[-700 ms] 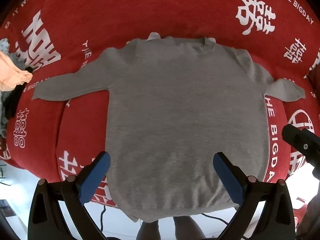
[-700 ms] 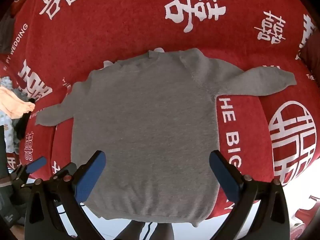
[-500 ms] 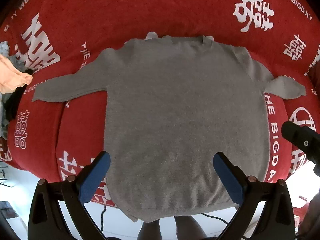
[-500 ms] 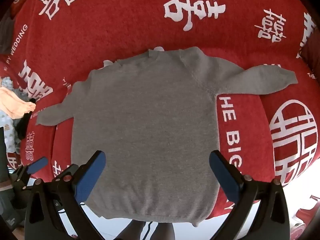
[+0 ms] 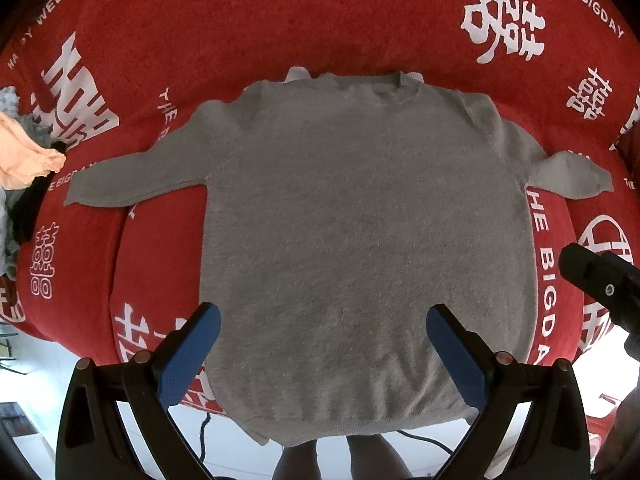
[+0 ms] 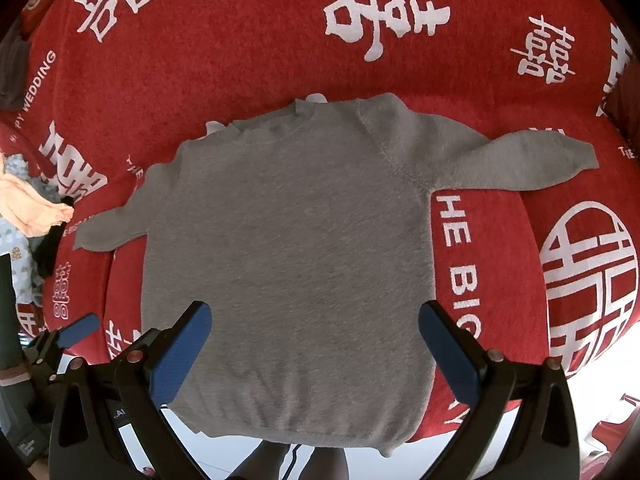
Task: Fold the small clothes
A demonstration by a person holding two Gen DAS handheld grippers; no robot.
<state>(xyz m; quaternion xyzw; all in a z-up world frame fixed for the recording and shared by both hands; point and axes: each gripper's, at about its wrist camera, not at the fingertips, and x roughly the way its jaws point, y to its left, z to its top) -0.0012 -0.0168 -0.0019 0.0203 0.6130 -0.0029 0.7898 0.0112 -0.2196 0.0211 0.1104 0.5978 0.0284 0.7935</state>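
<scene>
Clearly, a small grey sweater [image 5: 360,232] is seen spread flat, front or back uppermost cannot be told, on a red cover [image 5: 240,32] printed with white characters and English words. Its neckline lies at the far side and its ribbed hem at the near edge, where the hem is draped slightly over the border of the red surface. Both sleeves are stretched outward: the one on the picture's left [image 5: 120,184] is laid out long and almost straight, while the one on the picture's right [image 5: 576,178] is seen shorter and lobed in the left wrist view, longer and tapering in the right wrist view [image 6: 520,160].

The left gripper [image 5: 323,346] is held above the lower part of the sweater, pointed steeply downward, with its blue pads [image 5: 188,354] spread wide; nothing is pinched between them and the cloth is not touched. The right gripper [image 6: 314,342] is likewise held over the hem region, its blue-padded fingers [image 6: 450,350] parted as far as they go, with nothing gripped.

At the left margin a heap of other garments [image 6: 28,208] is seen, peach, pale patterned and black pieces among them, well apart from the sweater. Below the hem, a person's legs [image 5: 348,456] and a white floor [image 5: 24,364] are visible.
</scene>
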